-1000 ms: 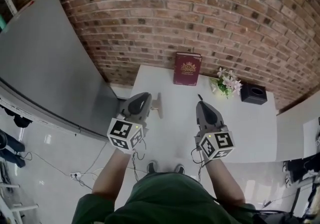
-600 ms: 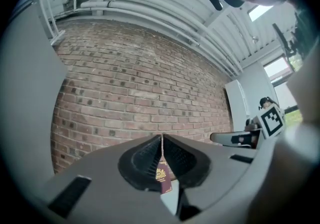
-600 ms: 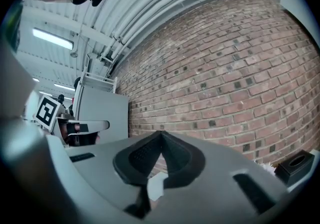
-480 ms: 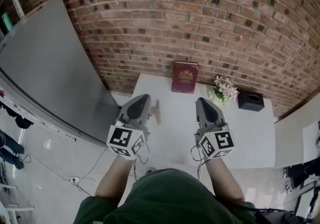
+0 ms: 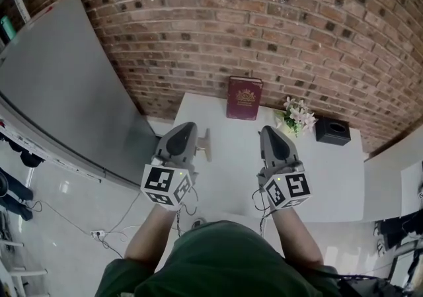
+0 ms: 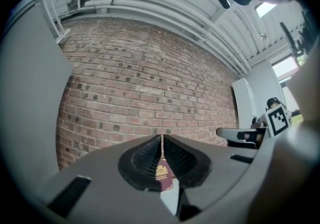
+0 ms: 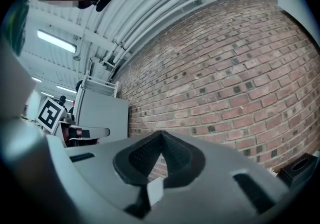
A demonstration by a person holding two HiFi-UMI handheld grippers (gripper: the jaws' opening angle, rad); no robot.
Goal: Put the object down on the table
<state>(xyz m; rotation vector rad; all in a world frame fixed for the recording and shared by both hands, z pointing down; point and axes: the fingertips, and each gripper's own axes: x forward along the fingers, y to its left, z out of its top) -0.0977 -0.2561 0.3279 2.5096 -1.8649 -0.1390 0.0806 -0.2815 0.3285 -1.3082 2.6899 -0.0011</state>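
Small beige object [image 5: 207, 144] — on white table [image 5: 231, 163]

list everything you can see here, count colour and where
table: one, white, against the brick wall
book: one, maroon with a gold emblem, upright at the table's back edge
flowers: one small bunch, pink-white with green, right of the book
box: one, black, right of the flowers
pale thing: one, off-white, beside the left gripper's front; too small to tell what it is
brick wall: one, red-brown, behind the table
panel: one, grey, large, left of the table
left gripper: one, grey with a marker cube, fingers together, nothing between them
right gripper: one, grey with a marker cube, fingers together, nothing between them
person's top: one, dark green, bottom of the head view
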